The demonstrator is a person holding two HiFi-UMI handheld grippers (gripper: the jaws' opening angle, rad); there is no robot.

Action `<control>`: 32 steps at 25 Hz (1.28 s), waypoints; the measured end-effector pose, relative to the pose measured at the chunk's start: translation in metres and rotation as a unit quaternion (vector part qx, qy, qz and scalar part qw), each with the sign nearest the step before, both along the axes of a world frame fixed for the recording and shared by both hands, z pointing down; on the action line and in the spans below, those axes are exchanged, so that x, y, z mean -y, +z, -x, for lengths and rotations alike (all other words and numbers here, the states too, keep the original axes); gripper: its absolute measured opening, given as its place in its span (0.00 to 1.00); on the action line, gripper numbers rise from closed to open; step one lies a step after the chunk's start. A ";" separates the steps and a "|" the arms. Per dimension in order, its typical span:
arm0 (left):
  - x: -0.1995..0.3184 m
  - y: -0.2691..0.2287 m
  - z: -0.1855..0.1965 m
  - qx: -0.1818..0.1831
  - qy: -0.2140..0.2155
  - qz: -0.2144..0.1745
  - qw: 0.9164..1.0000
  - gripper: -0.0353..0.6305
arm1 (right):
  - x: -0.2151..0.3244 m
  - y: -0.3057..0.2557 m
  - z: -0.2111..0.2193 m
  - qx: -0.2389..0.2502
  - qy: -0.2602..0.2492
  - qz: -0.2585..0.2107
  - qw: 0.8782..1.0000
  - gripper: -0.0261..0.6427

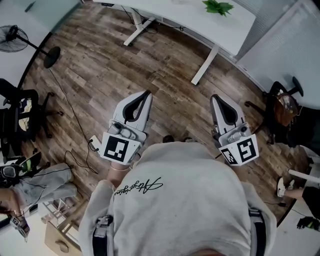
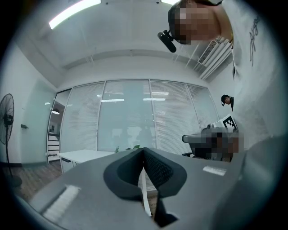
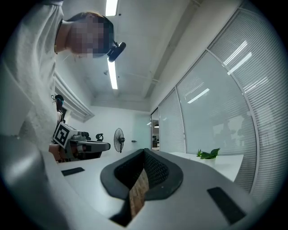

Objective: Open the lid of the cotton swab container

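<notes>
No cotton swab container shows in any view. In the head view my left gripper (image 1: 146,94) and right gripper (image 1: 214,98) are held out level in front of the person's grey sweatshirt, above the wooden floor. Both are shut with nothing between the jaws. The left gripper view shows the left gripper (image 2: 143,150) with its dark pads meeting at the tips, aimed at a glass wall with blinds. In the right gripper view the right gripper (image 3: 144,151) is likewise shut and empty. Each gripper view also catches the other gripper off to the side.
A white desk (image 1: 200,22) with a green plant (image 1: 218,6) stands ahead across the wooden floor (image 1: 100,65). A floor fan (image 1: 12,37) and a black chair (image 1: 17,117) are at the left. Another chair (image 1: 282,107) is at the right. A seated person (image 1: 35,185) is at lower left.
</notes>
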State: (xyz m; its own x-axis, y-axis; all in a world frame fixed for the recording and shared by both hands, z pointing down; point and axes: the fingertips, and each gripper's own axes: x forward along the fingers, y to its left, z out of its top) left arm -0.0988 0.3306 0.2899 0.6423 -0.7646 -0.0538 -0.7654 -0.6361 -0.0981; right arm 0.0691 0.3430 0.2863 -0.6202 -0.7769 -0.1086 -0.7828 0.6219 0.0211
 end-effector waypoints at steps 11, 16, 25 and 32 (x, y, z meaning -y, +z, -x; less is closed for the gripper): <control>-0.002 -0.003 0.000 -0.010 -0.002 0.000 1.000 0.41 | 0.007 0.001 -0.018 0.056 0.040 0.024 0.997 0.55; -0.001 -0.003 0.007 -0.013 -0.014 0.002 1.000 0.54 | 0.007 0.001 -0.019 0.033 0.060 0.017 0.998 0.69; 0.000 -0.001 0.006 -0.012 -0.011 0.006 1.000 0.58 | 0.009 0.006 -0.012 0.036 0.055 0.036 0.997 0.72; -0.008 0.001 0.008 -0.015 -0.001 0.011 1.000 0.58 | 0.002 -0.005 -0.001 0.036 0.051 0.030 0.998 0.74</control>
